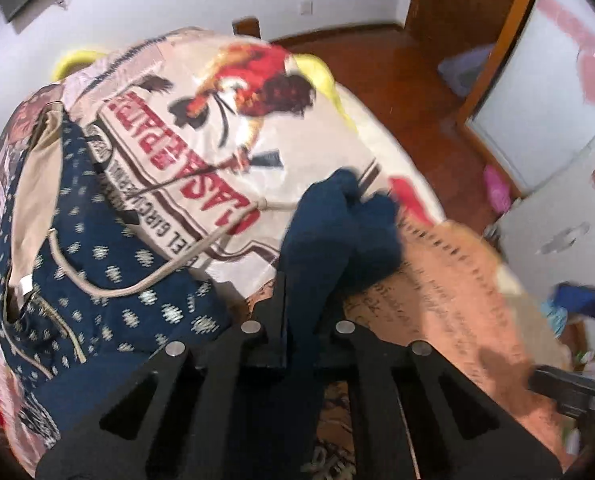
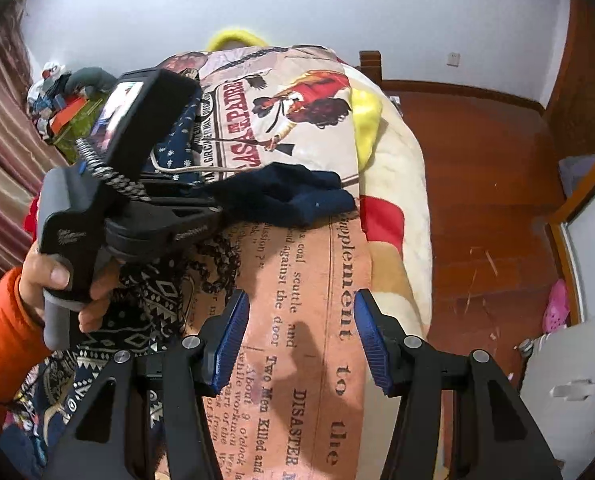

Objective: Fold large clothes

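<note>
Two grippers worked over a bed (image 2: 401, 184) covered with a soft printed blanket (image 2: 309, 320). The left gripper (image 1: 299, 308) had its black fingers pinched nearly together on a bunch of dark blue cloth (image 1: 337, 232), which looked thick and soft and lay crumpled near the middle of the bed. In the right wrist view the same cloth (image 2: 297, 196) stuck out of the left gripper (image 2: 217, 210), and a hand (image 2: 69, 280) with an orange puffy sleeve (image 2: 1, 336) held the grey handle.

The right gripper (image 2: 301, 336) had its fingers about half open with nothing between them. Their pads (image 2: 227, 344) were blue and ribbed (like little stairs). They hung just over a peach strip of the blanket.

That strip was printed like an old newspaper, with words such as "Two Men Killed" and "DISASTER". Farther up, the blanket was cream with big red letters (partly "CASA") and a picture of a rider in red (image 1: 257, 76). A navy garment with small white spots (image 1: 109, 256) and a pale drawstring (image 1: 145, 280) lay on the left side of the bed. A yellow fuzzy thing (image 2: 233, 38) peeked out at the far end. The floor (image 2: 485, 208) was shiny reddish wood.
</note>
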Demonstrator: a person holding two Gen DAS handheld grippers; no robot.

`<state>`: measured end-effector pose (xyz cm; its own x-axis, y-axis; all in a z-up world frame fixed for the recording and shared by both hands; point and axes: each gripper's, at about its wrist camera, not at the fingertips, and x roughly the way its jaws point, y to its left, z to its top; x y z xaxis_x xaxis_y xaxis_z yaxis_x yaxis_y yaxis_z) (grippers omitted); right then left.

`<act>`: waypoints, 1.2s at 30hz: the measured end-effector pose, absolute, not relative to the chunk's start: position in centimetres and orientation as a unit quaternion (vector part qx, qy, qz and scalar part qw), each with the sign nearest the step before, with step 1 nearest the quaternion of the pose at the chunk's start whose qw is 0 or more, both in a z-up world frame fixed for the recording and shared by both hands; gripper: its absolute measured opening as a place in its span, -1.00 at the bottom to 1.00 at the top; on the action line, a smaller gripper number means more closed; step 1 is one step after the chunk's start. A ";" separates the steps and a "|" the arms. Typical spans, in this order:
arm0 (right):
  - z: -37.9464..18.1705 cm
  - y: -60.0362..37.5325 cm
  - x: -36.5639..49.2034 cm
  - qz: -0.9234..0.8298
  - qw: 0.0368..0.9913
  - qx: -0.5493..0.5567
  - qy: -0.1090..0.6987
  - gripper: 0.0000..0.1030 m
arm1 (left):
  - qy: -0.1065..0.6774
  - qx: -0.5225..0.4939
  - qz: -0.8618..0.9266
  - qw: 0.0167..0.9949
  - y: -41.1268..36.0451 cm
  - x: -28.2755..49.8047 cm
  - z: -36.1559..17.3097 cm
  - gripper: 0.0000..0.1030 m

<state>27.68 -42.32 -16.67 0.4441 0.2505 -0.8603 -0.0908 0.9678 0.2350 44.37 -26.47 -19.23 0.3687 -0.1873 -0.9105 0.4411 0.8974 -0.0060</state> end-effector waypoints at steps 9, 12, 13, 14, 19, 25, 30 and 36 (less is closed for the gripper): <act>-15.9 -39.8 28.3 0.131 0.848 0.079 0.508 0.01 | 0.436 0.082 -0.168 0.880 -18.7 39.8 -8.1 -0.87; -15.3 -37.8 28.4 0.152 0.847 0.078 0.504 0.01 | 0.422 0.075 -0.136 0.893 -14.6 38.3 -6.6 -0.87; -15.0 -36.9 28.4 0.161 0.847 0.076 0.502 0.01 | 0.422 0.069 -0.127 0.895 -13.3 38.0 -6.4 -0.87; -14.8 -36.2 28.4 0.167 0.847 0.073 0.500 0.01 | 0.422 0.062 -0.114 0.897 -11.8 37.6 -6.2 -0.87; -14.3 -32.0 28.4 0.203 0.842 0.054 0.497 0.01 | 0.413 0.045 -0.056 0.908 -3.8 34.7 -7.3 -0.86; -15.2 -27.7 28.6 0.226 0.832 0.024 0.507 0.01 | 0.478 0.026 -0.001 0.878 4.2 32.1 -14.0 -0.83; -16.4 -25.5 28.7 0.232 0.821 0.014 0.522 0.01 | 0.545 0.000 0.007 0.838 8.3 30.4 -19.3 -0.74; -17.1 -24.6 28.8 0.226 0.815 0.004 0.533 0.01 | 0.535 -0.018 -0.007 0.844 10.2 29.3 -18.6 -0.57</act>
